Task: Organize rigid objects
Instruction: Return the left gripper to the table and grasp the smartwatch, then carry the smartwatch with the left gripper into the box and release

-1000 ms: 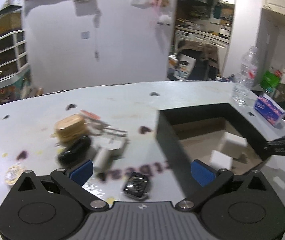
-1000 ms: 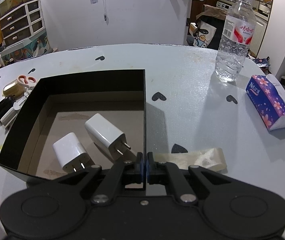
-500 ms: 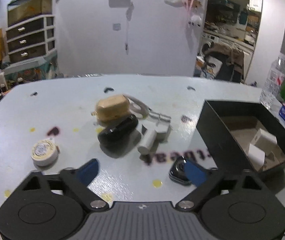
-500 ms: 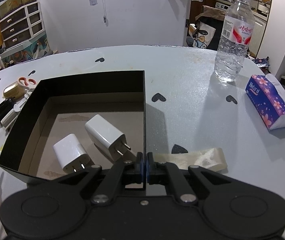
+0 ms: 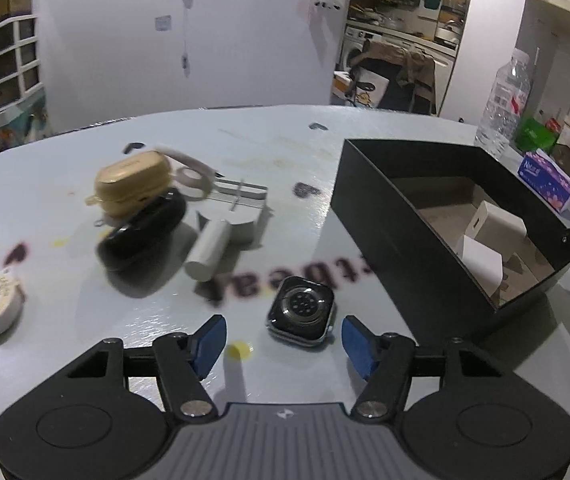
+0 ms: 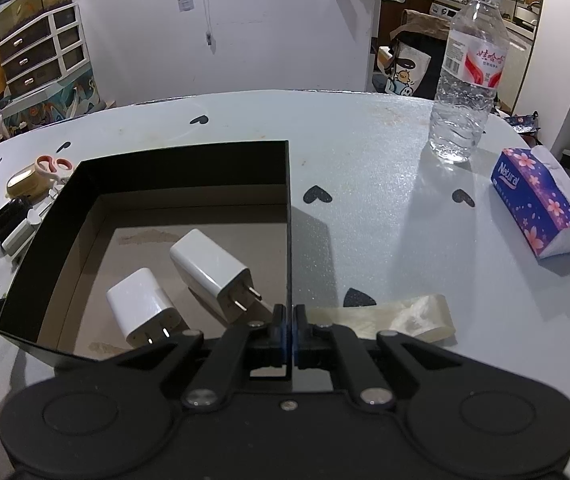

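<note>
We judge that we are lining up to pick the next loose item for the open black cardboard box (image 5: pixel 417 240): our left gripper (image 5: pixel 283 344) hovers with its blue-padded fingers (image 5: pixel 209 342) spread wide, holding nothing, and the dark square smartwatch body without a strap (image 5: pixel 302 315) lies on the pale grey tabletop (image 5: pixel 269 148) just ahead of them, nearer the right-hand pad. The watch sits face down, its round sensor back turned up; it is close to square, so its long axis is hard to tell, and it lies turned slightly askew to our fingers. Our right gripper (image 6: pixel 289 326) is clamped shut on the near right wall of the box, steadying it; two white plug-in chargers (image 6: pixel 213 274) already lie inside, prongs towards us. Next we probably need to shift the left gripper a little to the right, lower it so the pads straddle two opposite flat edges of the watch, then close. The case is low and smooth, so a shallow or skewed pinch may let it slip or spin.
</note>
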### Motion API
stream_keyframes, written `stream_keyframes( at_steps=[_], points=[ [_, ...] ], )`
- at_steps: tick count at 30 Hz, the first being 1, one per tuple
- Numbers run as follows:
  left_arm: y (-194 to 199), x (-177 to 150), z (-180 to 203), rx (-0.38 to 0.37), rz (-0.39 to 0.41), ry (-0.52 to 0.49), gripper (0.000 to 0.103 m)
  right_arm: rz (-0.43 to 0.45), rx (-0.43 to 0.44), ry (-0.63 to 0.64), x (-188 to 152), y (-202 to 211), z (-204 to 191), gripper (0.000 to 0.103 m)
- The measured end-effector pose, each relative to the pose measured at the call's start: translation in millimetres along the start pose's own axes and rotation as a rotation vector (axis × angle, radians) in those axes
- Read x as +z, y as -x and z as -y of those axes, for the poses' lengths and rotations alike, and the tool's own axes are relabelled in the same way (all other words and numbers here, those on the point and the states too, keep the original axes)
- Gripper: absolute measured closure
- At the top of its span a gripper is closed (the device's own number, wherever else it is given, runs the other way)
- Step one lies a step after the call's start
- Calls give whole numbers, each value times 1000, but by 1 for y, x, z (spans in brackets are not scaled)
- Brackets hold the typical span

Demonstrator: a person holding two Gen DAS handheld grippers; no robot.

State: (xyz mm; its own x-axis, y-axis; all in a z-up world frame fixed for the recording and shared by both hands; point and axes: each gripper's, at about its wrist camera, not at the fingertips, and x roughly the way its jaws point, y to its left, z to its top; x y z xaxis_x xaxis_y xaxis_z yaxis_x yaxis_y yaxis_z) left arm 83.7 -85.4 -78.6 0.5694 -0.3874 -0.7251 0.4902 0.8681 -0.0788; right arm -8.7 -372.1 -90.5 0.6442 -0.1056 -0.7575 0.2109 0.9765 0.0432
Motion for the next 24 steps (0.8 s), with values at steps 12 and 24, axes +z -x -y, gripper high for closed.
stream_keyframes(
  at_steps=[12,24],
  points=[
    [-23,7,15,31,11,-60,46,-1,-2,0,0,0,0,100],
    [-7,15,9,47,76,-9,62,-1,-1,-3,0,0,1,100]
  ],
)
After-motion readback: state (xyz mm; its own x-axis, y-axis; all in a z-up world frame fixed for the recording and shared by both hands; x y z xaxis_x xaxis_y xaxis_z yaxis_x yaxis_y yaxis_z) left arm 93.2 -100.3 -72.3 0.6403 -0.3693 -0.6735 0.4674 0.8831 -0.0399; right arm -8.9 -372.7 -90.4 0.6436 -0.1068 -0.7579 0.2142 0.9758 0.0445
